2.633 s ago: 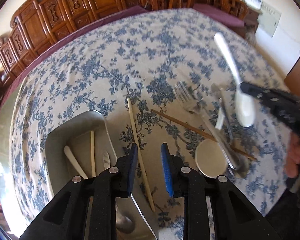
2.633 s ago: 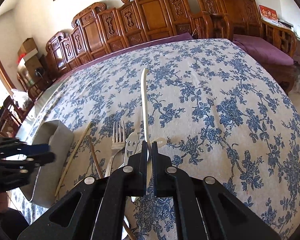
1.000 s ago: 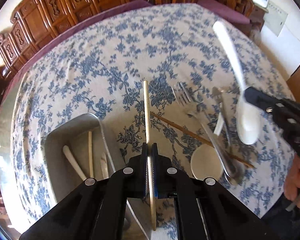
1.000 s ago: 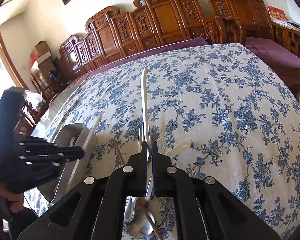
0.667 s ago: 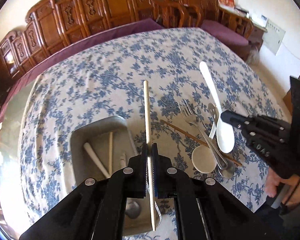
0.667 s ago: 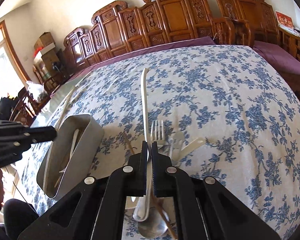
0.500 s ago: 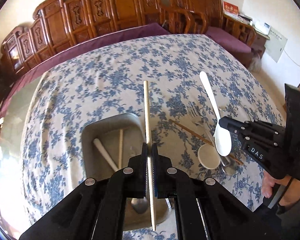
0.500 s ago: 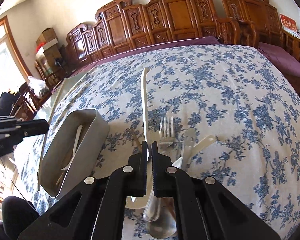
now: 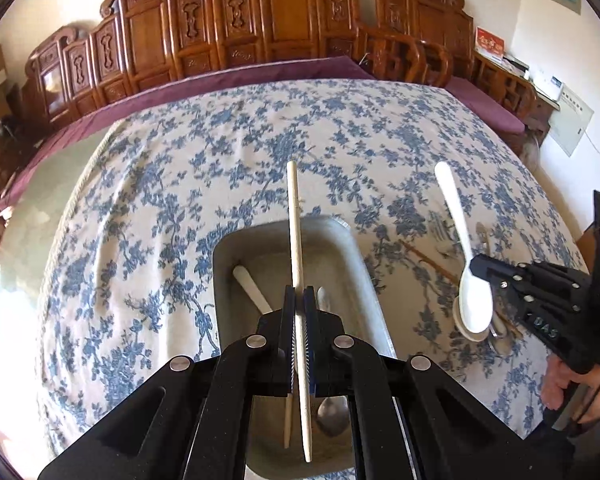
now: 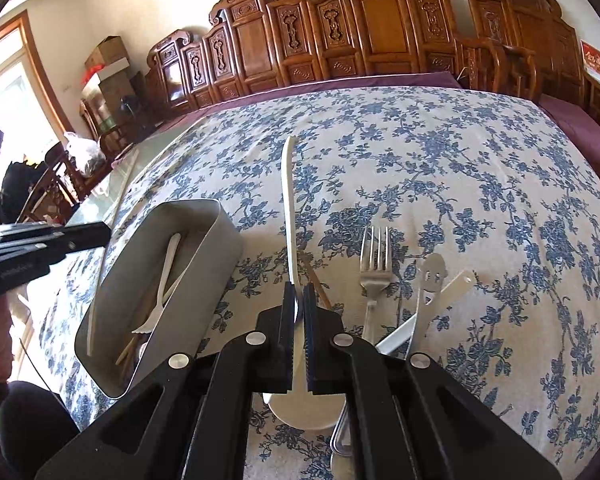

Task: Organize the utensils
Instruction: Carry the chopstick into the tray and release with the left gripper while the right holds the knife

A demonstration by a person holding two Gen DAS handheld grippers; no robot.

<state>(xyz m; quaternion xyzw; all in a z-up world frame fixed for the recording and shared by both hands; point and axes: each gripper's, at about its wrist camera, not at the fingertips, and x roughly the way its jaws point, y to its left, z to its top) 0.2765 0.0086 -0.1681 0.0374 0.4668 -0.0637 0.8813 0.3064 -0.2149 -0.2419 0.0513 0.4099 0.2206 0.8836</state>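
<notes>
Clamping a chopstick (image 9: 296,240), the left hand-held gripper (image 9: 299,316) hangs over the tray (image 9: 356,256).

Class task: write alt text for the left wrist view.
The left gripper grips a pale chopstick above a grey metal tray holding other utensils. To its right, the right gripper holds a white spoon over a blue-flowered tablecloth.
</notes>
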